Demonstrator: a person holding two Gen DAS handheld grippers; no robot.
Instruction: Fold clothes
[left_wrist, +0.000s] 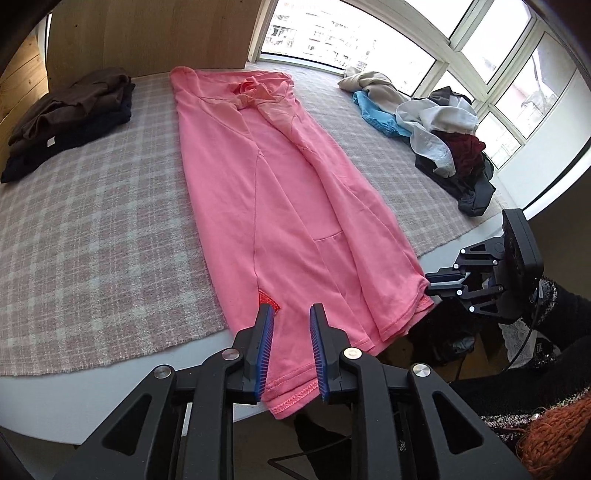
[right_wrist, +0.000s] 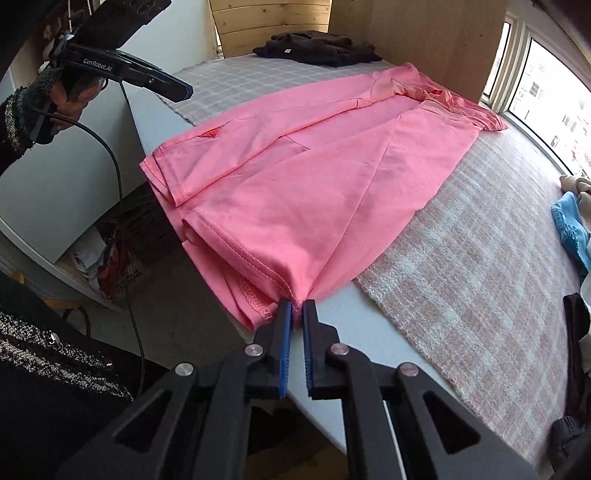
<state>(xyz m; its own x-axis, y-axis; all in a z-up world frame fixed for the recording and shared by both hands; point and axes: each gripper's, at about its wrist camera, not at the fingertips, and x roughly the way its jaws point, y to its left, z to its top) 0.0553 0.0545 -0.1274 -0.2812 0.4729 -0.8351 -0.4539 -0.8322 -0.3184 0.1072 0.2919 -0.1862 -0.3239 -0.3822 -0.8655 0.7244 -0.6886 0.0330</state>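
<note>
Right gripper (right_wrist: 297, 308) clamped on pink garment (right_wrist: 306, 177) hem corner; left gripper (left_wrist: 291, 317) parted over opposite hem, grasping nothing; fabric judged light, limp, best pinched at hem corners

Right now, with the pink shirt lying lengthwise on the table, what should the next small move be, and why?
Probably close the left gripper on the hem. The right gripper already pinches the pink shirt at its near corner, while the left fingers straddle the other end of the hem with a gap. Both corners are needed to lift the hem.

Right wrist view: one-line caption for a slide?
Right gripper shut on the pink shirt's near hem corner at the table edge, ready to fold.
</note>
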